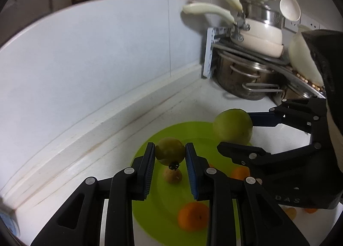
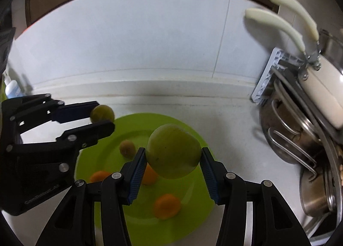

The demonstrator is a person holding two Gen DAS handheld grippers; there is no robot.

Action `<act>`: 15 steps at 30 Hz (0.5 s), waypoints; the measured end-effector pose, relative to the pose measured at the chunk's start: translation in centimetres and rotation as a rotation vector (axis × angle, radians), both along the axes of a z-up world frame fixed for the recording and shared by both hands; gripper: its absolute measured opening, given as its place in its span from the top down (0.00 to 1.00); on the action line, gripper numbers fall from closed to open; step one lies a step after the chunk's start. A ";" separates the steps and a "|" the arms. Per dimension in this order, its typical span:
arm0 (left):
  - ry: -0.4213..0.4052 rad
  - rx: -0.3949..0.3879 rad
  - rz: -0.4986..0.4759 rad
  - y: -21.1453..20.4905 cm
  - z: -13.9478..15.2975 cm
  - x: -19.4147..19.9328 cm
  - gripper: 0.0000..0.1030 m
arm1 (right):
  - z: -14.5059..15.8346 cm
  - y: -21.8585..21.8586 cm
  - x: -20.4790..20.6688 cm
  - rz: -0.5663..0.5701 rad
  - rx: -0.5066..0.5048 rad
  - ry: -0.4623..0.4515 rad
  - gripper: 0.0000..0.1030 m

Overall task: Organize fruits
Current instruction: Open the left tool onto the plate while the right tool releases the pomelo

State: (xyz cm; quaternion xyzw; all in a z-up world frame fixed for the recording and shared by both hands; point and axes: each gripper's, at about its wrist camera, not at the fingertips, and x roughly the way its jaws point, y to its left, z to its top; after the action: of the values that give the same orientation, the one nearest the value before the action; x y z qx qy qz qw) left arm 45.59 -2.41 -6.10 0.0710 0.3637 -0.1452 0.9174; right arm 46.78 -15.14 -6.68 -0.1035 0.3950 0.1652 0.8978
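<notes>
Now mid-carry: left gripper [image 1: 170, 155] clamped on a small green tomato [image 1: 170, 151], right gripper [image 2: 171, 160] clamped on a large green fruit [image 2: 174, 153], both held above the green plate [image 2: 128, 123]. Next, probably: lower, release gently. On plate: oranges [image 2: 167, 206], a small brown fruit [image 2: 127, 148].

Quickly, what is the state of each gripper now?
Left gripper: closed on the small round green tomato.
Right gripper: closed on the large round green fruit.

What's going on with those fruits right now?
Left gripper shut on small green fruit. Right gripper shut on large green fruit. Both above green plate. Nothing blocking.
</notes>
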 end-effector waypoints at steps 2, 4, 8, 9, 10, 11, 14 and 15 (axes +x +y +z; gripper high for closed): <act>0.016 -0.001 -0.006 -0.1 -0.6 0.7 0.72 | -0.4 0.1 0.2 0.006 -0.010 0.009 0.50; 0.034 0.000 -0.018 -0.4 -1.2 1.3 0.72 | -0.7 0.3 0.5 0.013 -0.024 0.016 0.50; 0.061 0.014 -0.038 -0.8 -2.1 2.1 0.72 | -1.3 0.4 0.6 0.016 -0.039 0.032 0.50; 0.063 0.017 -0.042 -0.8 -2.2 2.1 0.72 | -1.6 0.4 0.7 0.016 -0.041 0.041 0.50; 0.066 0.019 -0.045 -0.8 -2.2 2.2 0.72 | -1.6 0.4 0.7 0.016 -0.043 0.044 0.50; 0.069 0.022 -0.047 -0.8 -2.3 2.2 0.72 | -1.7 0.5 0.6 0.018 -0.044 0.047 0.50; 0.074 0.021 -0.047 -0.9 -2.5 2.4 0.72 | -1.9 0.4 0.7 0.017 -0.033 0.065 0.50; 0.075 0.022 -0.047 -0.9 -2.5 2.4 0.72 | -2.0 0.3 0.8 0.017 -0.028 0.072 0.50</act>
State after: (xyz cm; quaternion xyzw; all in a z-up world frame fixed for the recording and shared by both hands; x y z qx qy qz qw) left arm 48.00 -3.29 -8.60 0.0840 0.3975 -0.1651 0.8987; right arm 47.54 -14.80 -8.63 -0.1136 0.4284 0.1709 0.8800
